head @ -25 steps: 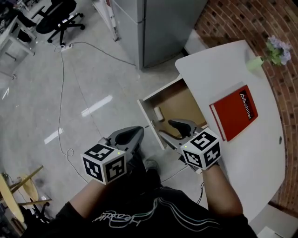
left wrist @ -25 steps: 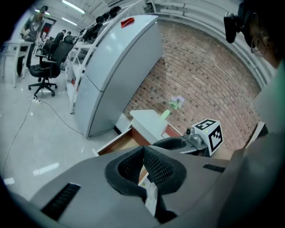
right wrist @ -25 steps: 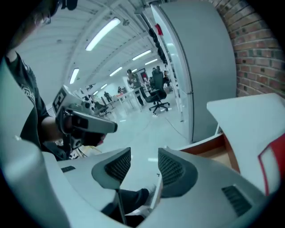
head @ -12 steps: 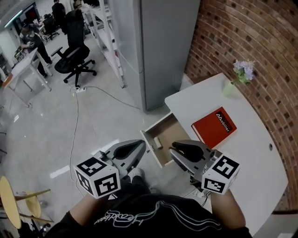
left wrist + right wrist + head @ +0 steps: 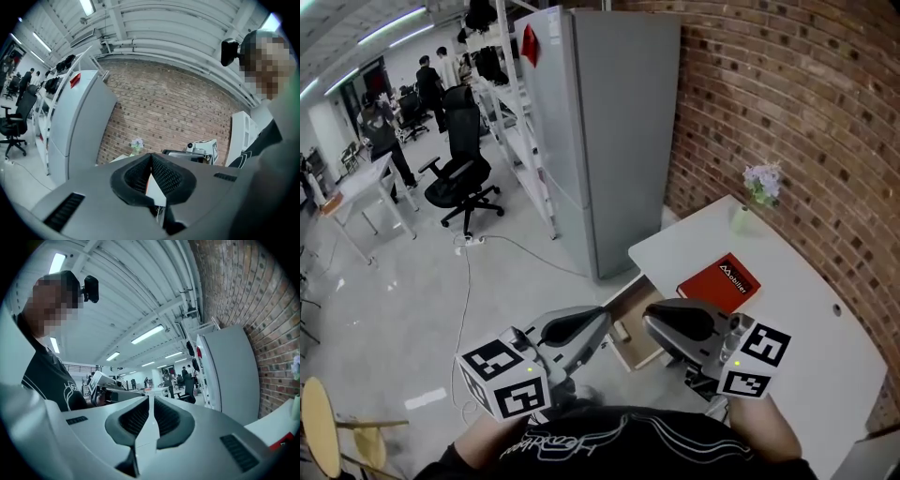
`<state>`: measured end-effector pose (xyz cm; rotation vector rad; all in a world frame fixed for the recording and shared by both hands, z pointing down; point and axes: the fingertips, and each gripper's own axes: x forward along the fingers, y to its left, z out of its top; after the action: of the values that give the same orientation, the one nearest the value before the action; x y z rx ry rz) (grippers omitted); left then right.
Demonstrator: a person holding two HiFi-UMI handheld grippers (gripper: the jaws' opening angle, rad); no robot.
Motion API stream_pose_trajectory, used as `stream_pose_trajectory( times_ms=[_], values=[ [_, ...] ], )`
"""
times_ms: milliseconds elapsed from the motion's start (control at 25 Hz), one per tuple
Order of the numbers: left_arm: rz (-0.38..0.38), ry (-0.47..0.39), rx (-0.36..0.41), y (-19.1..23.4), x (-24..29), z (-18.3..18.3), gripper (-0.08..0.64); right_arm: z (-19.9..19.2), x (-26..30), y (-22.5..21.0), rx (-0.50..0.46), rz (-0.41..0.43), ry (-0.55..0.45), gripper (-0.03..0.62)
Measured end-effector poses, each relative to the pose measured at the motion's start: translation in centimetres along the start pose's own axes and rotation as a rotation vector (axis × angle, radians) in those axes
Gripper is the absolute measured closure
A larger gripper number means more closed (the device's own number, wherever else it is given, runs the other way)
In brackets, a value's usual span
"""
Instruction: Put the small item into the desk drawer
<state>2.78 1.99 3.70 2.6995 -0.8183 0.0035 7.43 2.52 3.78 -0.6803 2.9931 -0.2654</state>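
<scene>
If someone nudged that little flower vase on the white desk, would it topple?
Probably tips easily: the vase looks narrow and upright, with flowers rising above it. It seems small, so likely light, and may slide on the smooth desk.

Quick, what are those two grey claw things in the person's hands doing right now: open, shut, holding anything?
Left grey gripper: shut, nothing between its fingers.
Right grey gripper: shut, its fingers have just closed, nothing between them.

Right gripper [image 5: 649, 317] up from drawer [image 5: 636, 349], jaws just closed empty; left gripper [image 5: 602, 317] up too
</scene>
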Motion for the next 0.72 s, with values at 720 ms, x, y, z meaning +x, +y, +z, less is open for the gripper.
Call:
stream_pose_trajectory(
  times_ms=[720],
  values=[
    [0.013, -0.013, -0.007, -1.0, 1.5, -0.6, 0.540, -0.3, -1.2, -0.7, -0.010, -0.020, 0.013, 0.535]
  ],
)
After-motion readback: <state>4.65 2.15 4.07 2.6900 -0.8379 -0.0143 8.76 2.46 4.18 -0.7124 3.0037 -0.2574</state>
